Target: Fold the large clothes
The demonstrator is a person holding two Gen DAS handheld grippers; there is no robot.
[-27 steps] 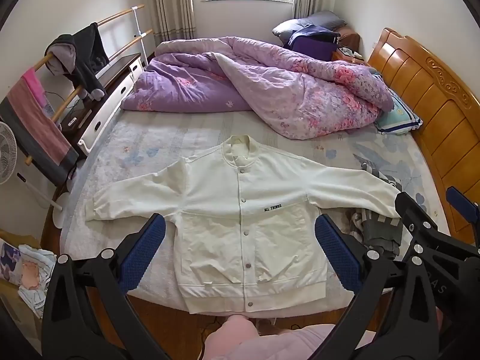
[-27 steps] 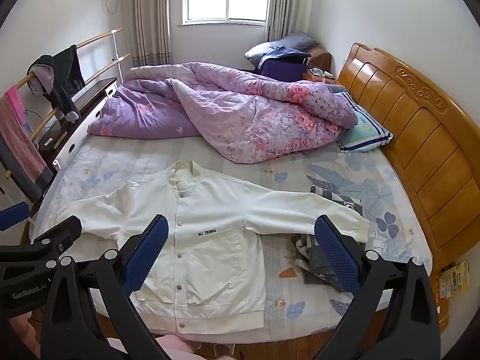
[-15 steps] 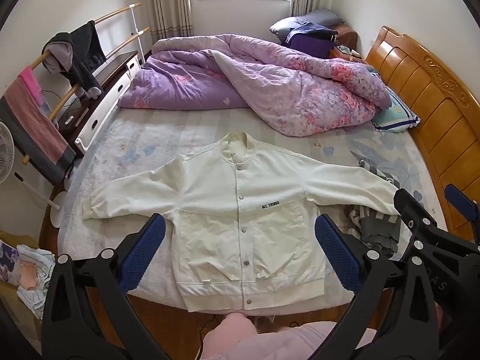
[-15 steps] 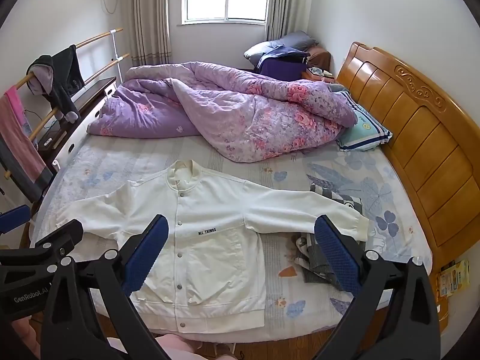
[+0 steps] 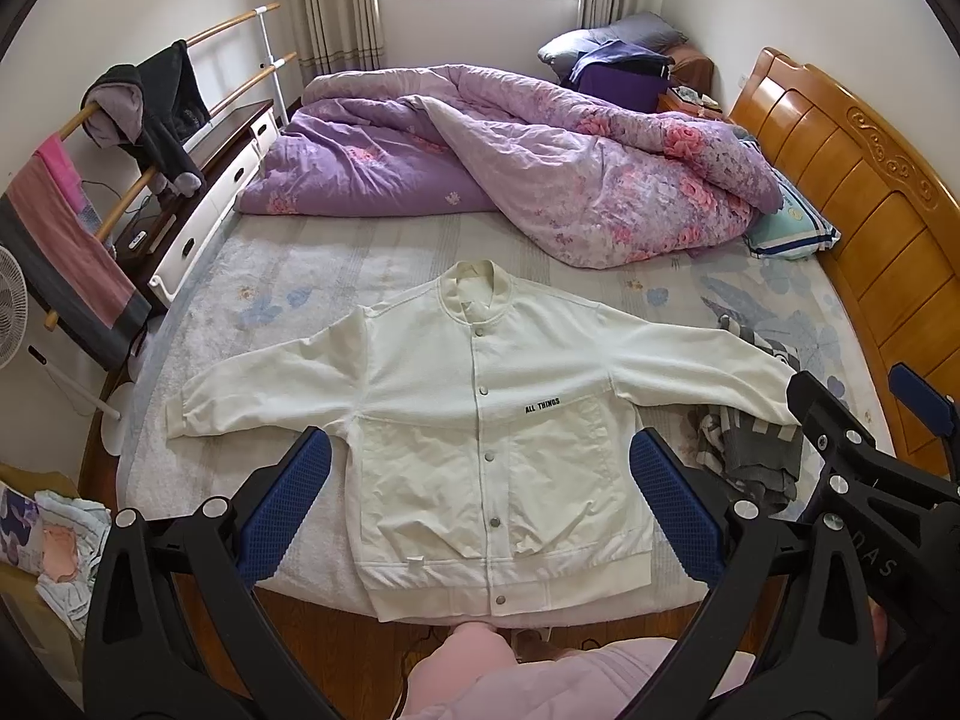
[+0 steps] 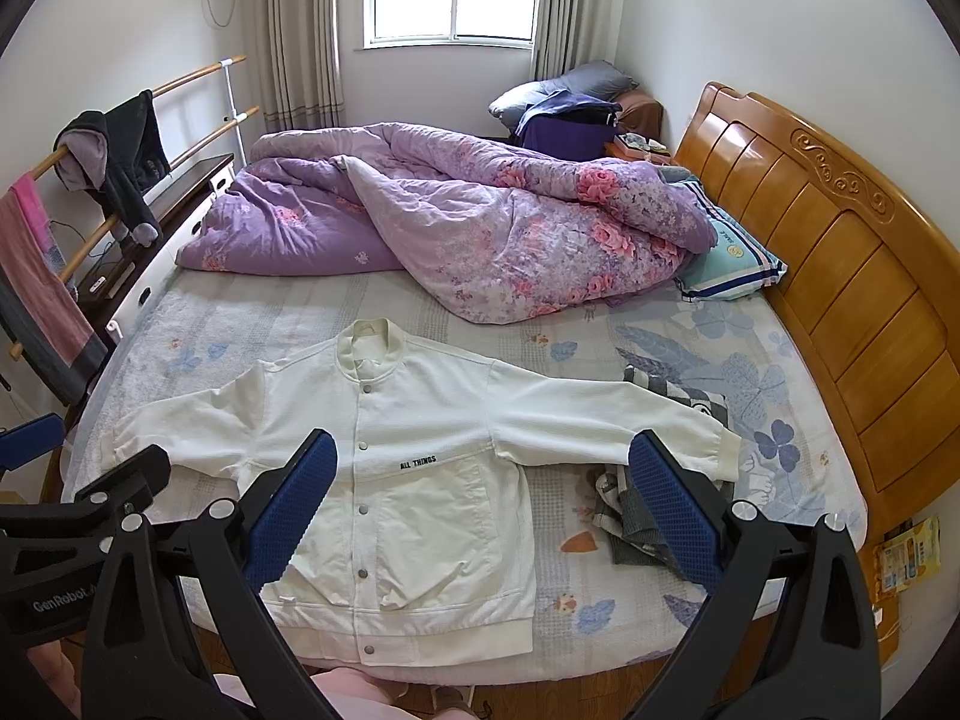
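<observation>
A white snap-button jacket (image 5: 480, 420) (image 6: 414, 462) lies flat and face up on the bed, sleeves spread to both sides, hem at the near edge. My left gripper (image 5: 480, 498) hovers above its lower half, open, nothing between the blue pads. My right gripper (image 6: 480, 498) hangs open over the jacket's right side and the bed sheet, also holding nothing. Each gripper shows at the edge of the other's view, the right one (image 5: 864, 438) and the left one (image 6: 78, 480). Neither touches the cloth.
A crumpled purple floral quilt (image 5: 528, 162) fills the far half of the bed (image 6: 690, 354). A grey striped garment (image 6: 648, 516) lies under the right cuff. Wooden headboard (image 5: 852, 180) on the right, clothes rail (image 5: 120, 138) and fan on the left. A person's pink clothing (image 5: 480, 672) shows below.
Both views have shifted slightly; the jacket sits a little higher in the left wrist frame. Both grippers stay open and the jacket has not moved.
</observation>
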